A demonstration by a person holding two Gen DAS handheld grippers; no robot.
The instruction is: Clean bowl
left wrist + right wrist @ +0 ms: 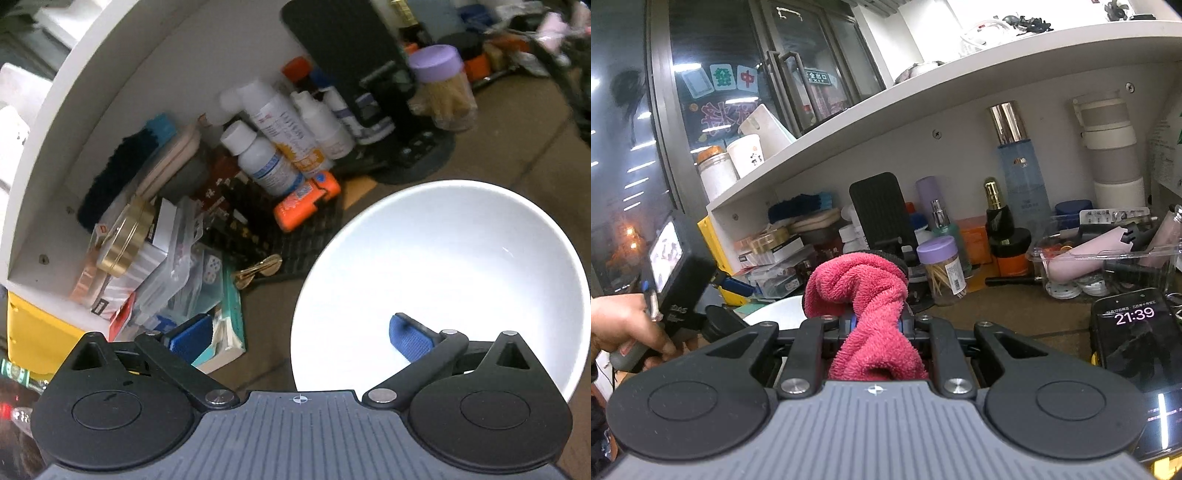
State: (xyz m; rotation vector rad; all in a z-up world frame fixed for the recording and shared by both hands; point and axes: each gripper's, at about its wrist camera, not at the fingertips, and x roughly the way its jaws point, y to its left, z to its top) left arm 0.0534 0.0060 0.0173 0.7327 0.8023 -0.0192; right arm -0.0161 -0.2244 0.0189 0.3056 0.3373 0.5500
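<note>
A white bowl (443, 280) fills the right of the left wrist view, on a brown desk. My left gripper (299, 338) is open: its right blue pad (408, 339) is inside the bowl and its left blue pad (190, 338) is outside, so the jaws straddle the near rim. My right gripper (875, 323) is shut on a bunched pink cloth (860, 291) held above the desk. A sliver of the bowl (775, 310) shows behind it at the left, next to the hand-held left gripper (676, 280).
Bottles (280, 140), an orange case (306, 199), boxes and a brush crowd the shelf corner left of the bowl. A black phone stand (354, 74) and toothpick jar (443, 88) stand behind. A phone (1137, 339) and a clear tray (1108, 258) lie at the right.
</note>
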